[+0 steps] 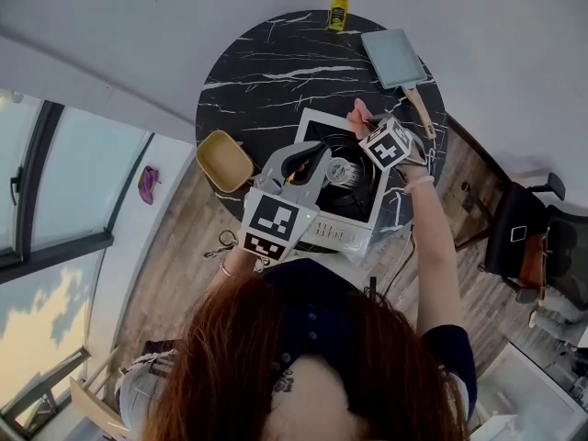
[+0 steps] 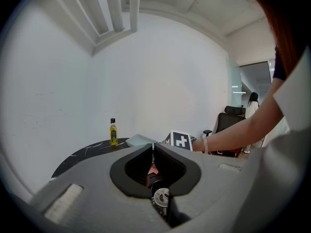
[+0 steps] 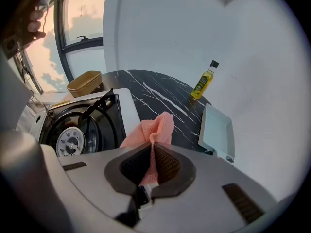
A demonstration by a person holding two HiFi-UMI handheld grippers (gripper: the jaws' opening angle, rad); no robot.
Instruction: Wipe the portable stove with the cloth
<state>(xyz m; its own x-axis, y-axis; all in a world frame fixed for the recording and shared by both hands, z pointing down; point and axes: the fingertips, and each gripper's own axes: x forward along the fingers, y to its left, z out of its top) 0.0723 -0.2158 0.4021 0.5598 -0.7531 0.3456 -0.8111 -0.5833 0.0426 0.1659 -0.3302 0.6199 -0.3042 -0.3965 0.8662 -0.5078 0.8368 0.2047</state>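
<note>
The portable stove [image 1: 310, 123], white with a black burner [image 1: 347, 173], sits at the near side of the round black marble table [image 1: 266, 72]. My right gripper [image 1: 364, 125] is shut on a pink cloth [image 1: 356, 110] over the stove's far right corner. In the right gripper view the cloth [image 3: 154, 129] bunches out past the gripper [image 3: 152, 150], beside the stove's white rim [image 3: 125, 106]. My left gripper [image 1: 310, 157] hovers over the stove's near left part. In its own view the left gripper [image 2: 153, 150] has its jaws closed together with nothing in them.
A yellow oil bottle [image 1: 338, 7] stands at the table's far edge. A grey rectangular pan [image 1: 393, 58] with a wooden handle lies at the far right. A beige container [image 1: 224, 161] sits at the left edge. A black office chair [image 1: 524, 237] stands on the floor at right.
</note>
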